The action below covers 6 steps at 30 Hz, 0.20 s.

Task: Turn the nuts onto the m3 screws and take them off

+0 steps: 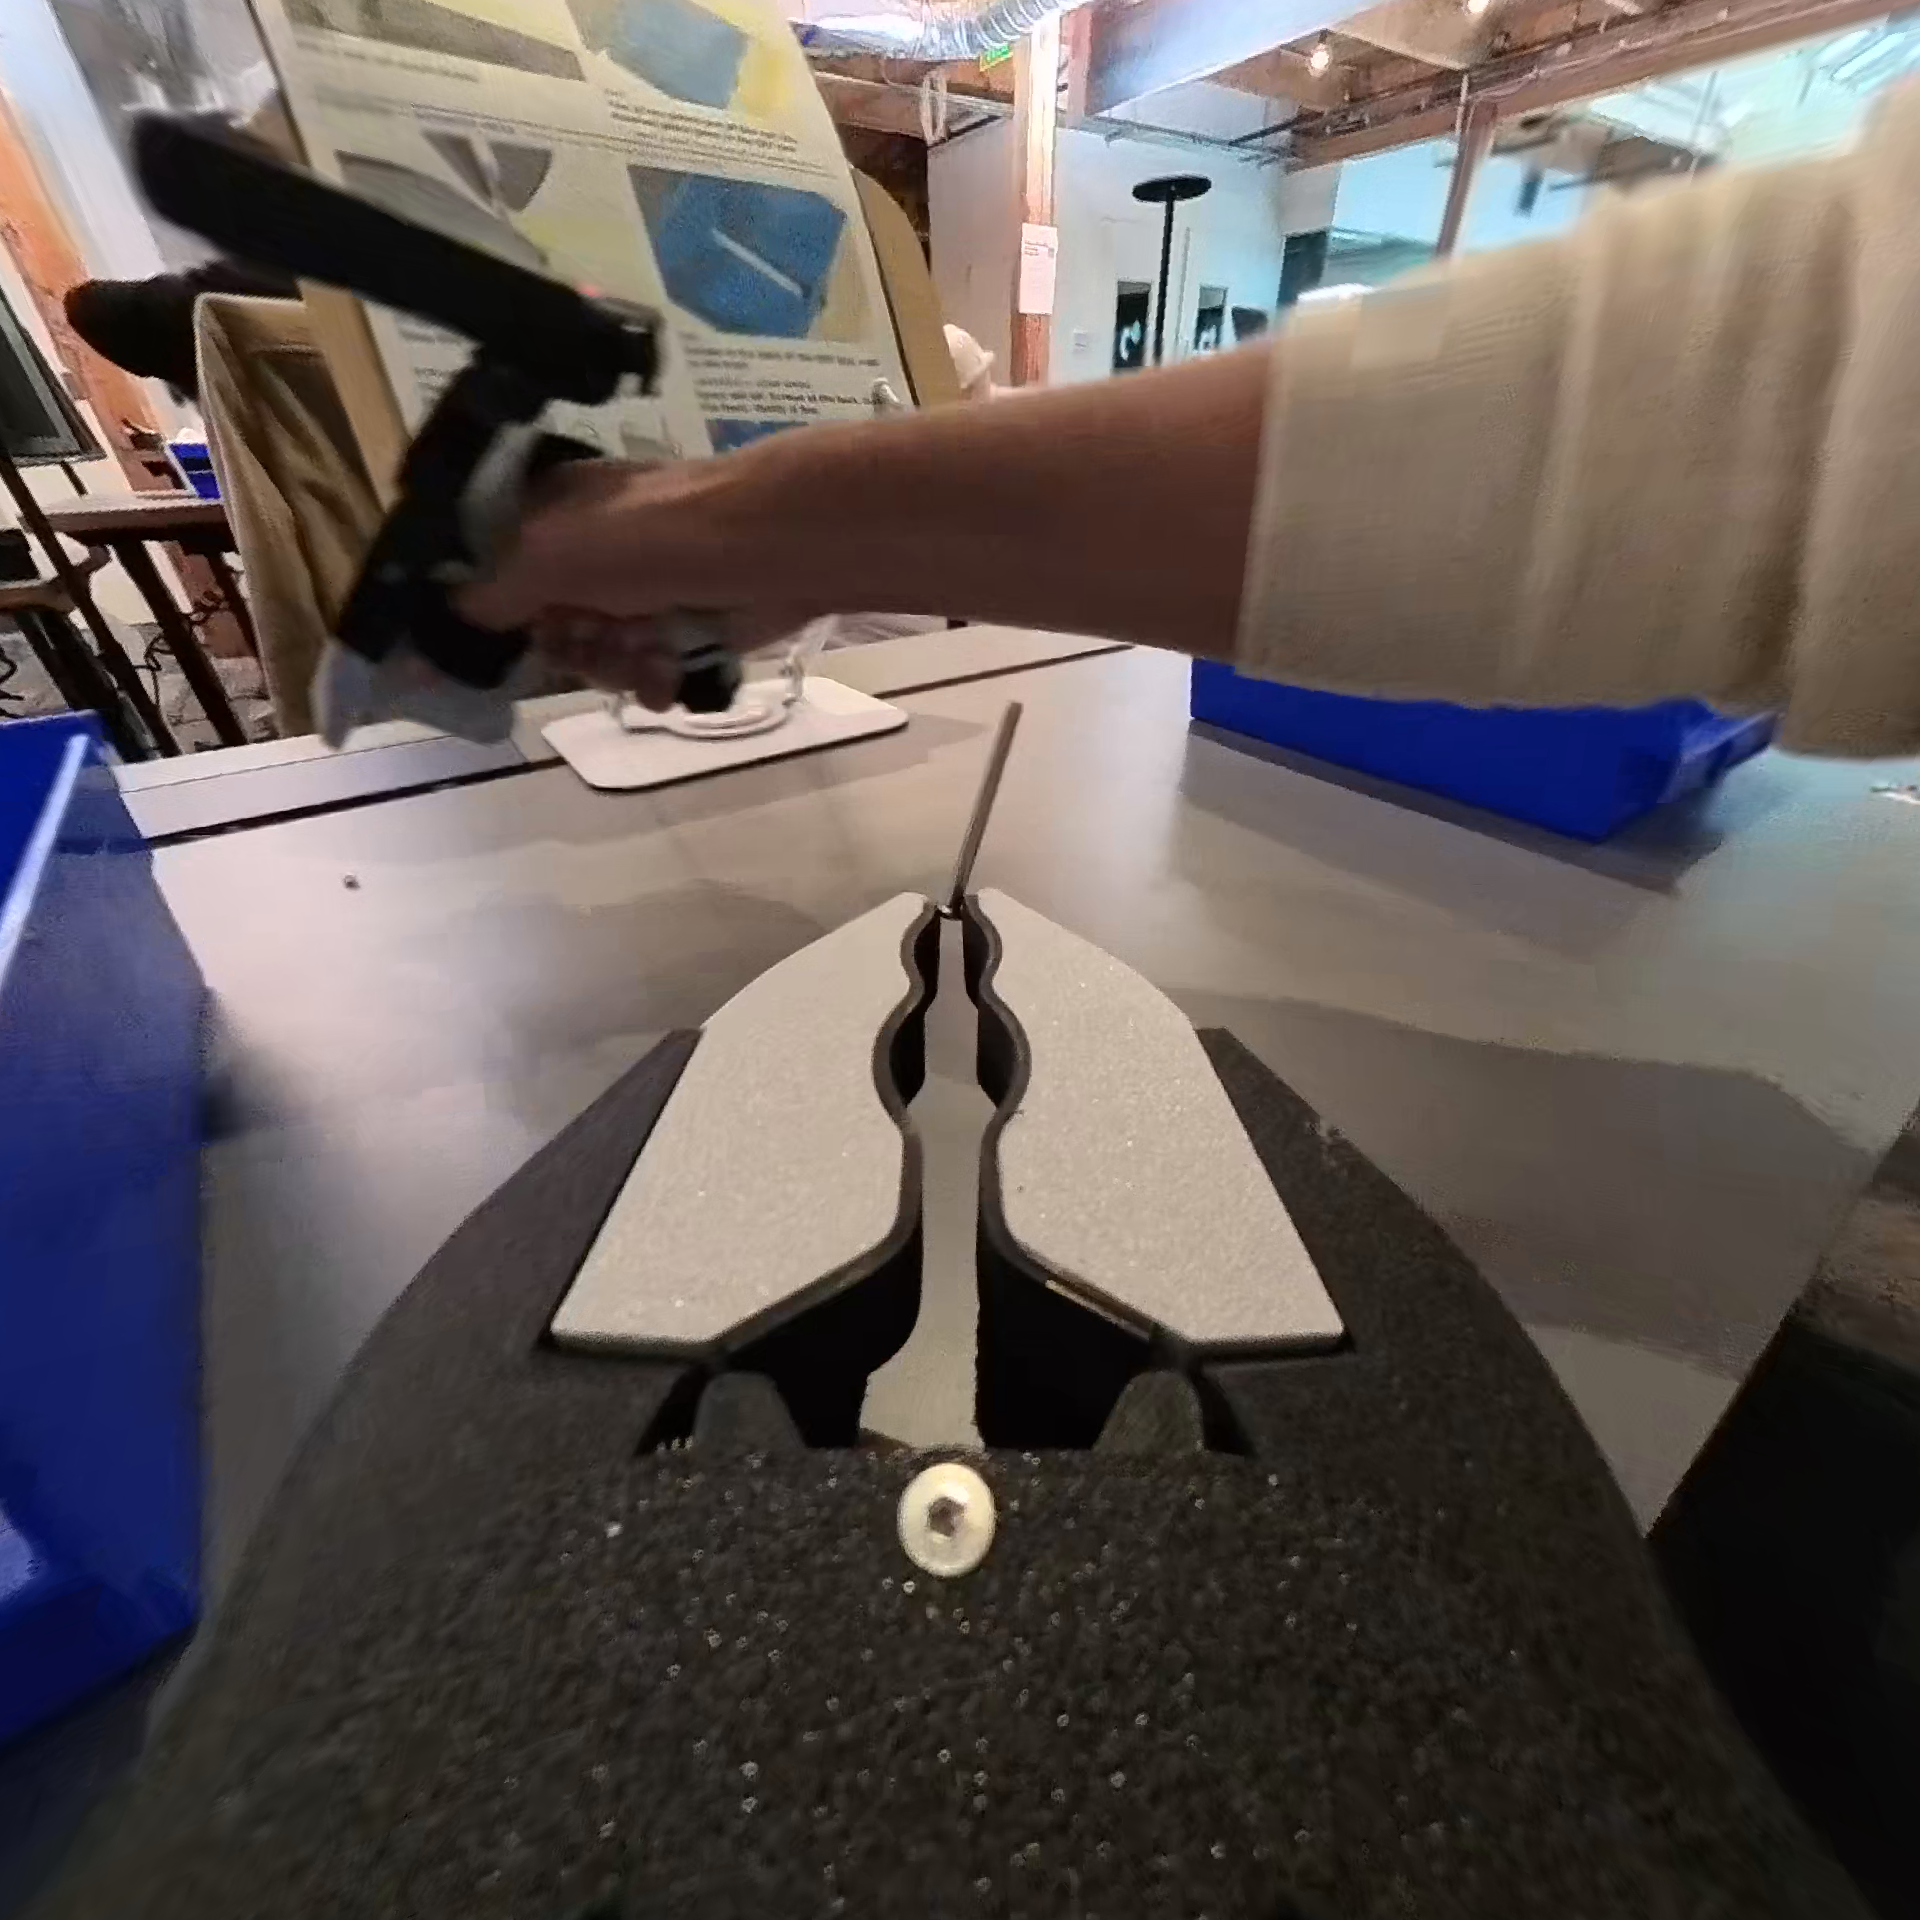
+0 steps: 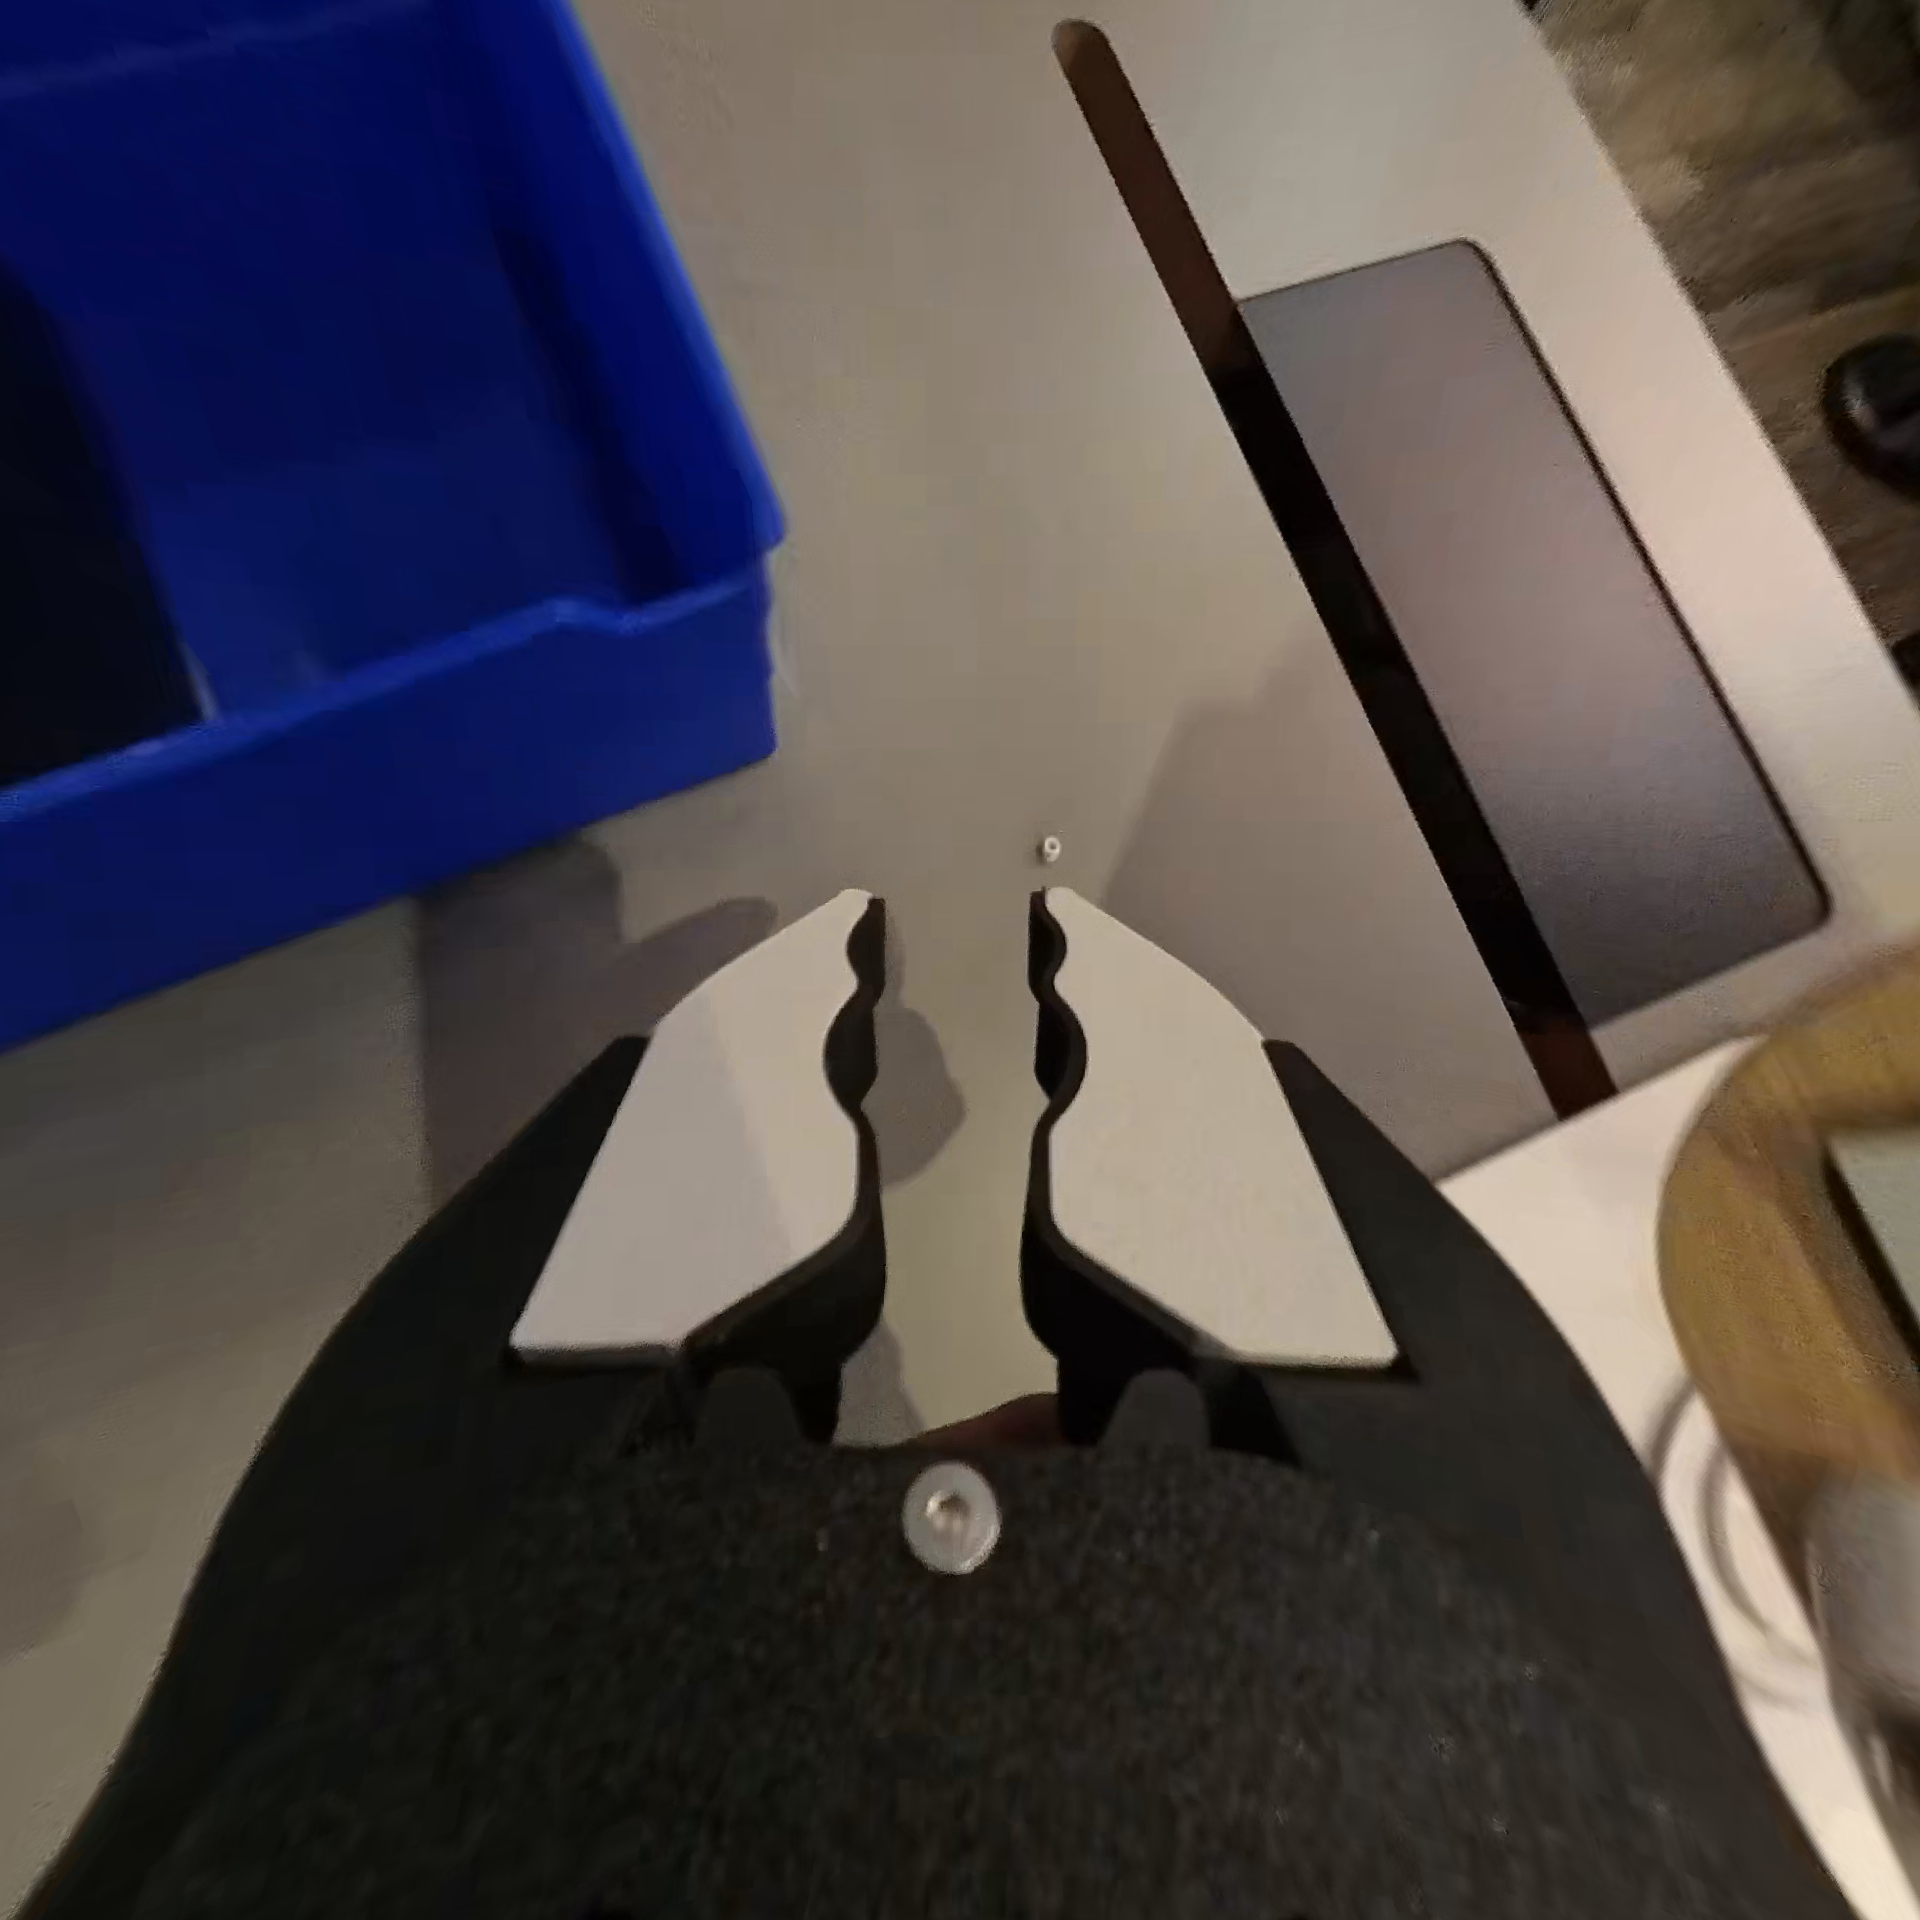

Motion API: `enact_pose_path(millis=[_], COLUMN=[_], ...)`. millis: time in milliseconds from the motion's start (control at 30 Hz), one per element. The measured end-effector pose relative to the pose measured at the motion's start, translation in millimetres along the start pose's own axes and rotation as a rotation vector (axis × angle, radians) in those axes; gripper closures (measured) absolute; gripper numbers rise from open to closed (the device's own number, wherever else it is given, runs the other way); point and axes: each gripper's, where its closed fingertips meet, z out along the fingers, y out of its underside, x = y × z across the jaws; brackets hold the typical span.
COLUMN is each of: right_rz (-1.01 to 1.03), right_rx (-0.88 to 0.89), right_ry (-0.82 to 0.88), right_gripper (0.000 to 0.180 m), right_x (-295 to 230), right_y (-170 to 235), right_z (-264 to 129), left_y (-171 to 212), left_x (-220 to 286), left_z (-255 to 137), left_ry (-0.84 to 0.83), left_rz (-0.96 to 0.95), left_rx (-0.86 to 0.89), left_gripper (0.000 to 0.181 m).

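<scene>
Grey table [image 1: 1351, 935] spread under and ahead of both tongs. Blue bin [image 2: 436, 707] just ahead and to the left of the right tongs, resting on the table, its near corner close to the left fingertip. A second blue bin [image 1: 1475, 748] well ahead and to the right of the left tongs; another blue bin wall [image 1: 73, 1039] hard by on their left side. Dark rectangular inset [image 2: 1538, 644] in the table ahead and right of the right tongs, beyond a long dark slot [image 2: 1309, 540]. White mat [image 1: 727, 727] far ahead of the left tongs, with a clear object on it, blurred.

Right gripper [image 2: 957, 909]: jaws parted, nothing between them, pointed down at the table. Seen from the left wrist view as a blurred black tool [image 1: 436, 499] held in a hand [image 1: 623, 561], cream sleeve [image 1: 1558, 468] behind, far ahead and left of the left tongs.

Left gripper [image 1: 951, 906]: jaws closed, pinching the head end of a long thin screw [image 1: 987, 800] right at the fingertips; shaft sticking out ahead and leaning slightly right.

Nut [image 2: 1050, 849]: tiny, silver, lying on the table just ahead of the right tongs' right fingertip, not touching it. Same small speck [image 1: 350, 881] on the table ahead and left of the left tongs.
</scene>
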Motion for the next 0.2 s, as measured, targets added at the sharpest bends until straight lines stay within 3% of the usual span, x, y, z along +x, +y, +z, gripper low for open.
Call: enact_pose_path(millis=[200], right_rz=[-0.006], right_rx=[-0.207], right_ry=[-0.028], right_gripper=[0.154], right_x=[20.0], right_y=[12.3], right_z=[54.7], left_y=[-1.4], left_x=[2.8], left_z=[-1.1], left_ry=[0.022], left_rz=[0.002], left_rx=[0.014], left_gripper=[0.177])
